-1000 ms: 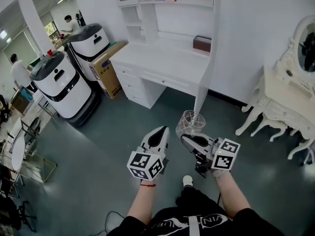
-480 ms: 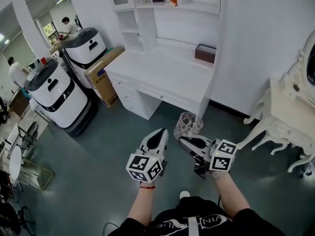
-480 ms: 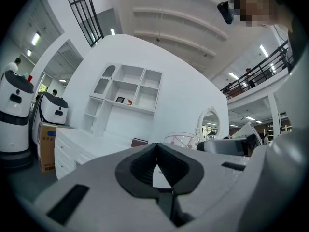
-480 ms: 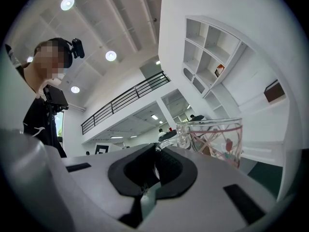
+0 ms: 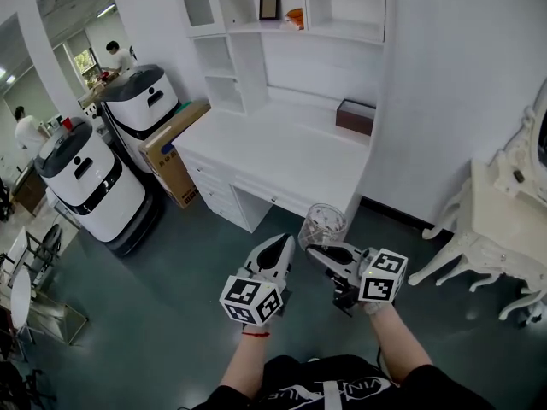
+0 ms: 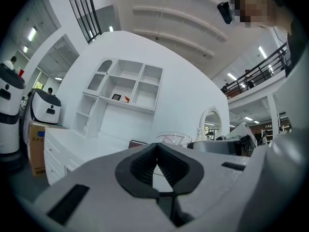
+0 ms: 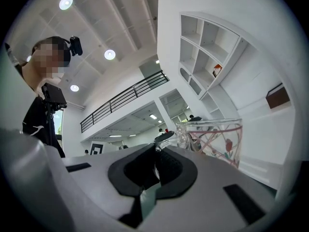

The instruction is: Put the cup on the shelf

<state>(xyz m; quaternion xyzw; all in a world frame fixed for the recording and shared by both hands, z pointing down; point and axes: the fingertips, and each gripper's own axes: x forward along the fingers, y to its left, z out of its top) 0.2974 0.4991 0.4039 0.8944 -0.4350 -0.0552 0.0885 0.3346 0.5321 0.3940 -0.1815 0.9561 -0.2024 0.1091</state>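
head view: right gripper (image 5: 322, 250) carries a clear glass cup (image 5: 322, 224) in the air above the grey floor (image 5: 171, 280), just off the front edge of the white desk (image 5: 282, 156), near its front right corner. cup upright, mouth up. left gripper (image 5: 277, 251) hangs just beside it, to its left, not touching the cup.

right gripper view: jaws of the right gripper (image 7: 155, 152) are pinching a glass part at the cup's (image 7: 215, 139) side; cannot tell whether handle or wall. pink line pattern and a small red flower on the glass.

left gripper view: left gripper (image 6: 155, 148) has its jaws pressed together at the tips, nothing between them.

shelf (image 5: 342, 31) stands on the desk's back edge, well apart from the cup; a framed picture (image 5: 270, 5) and a small orange item (image 5: 295, 15) sit in its compartments. brown box (image 5: 354, 116) at the desk's back right corner.
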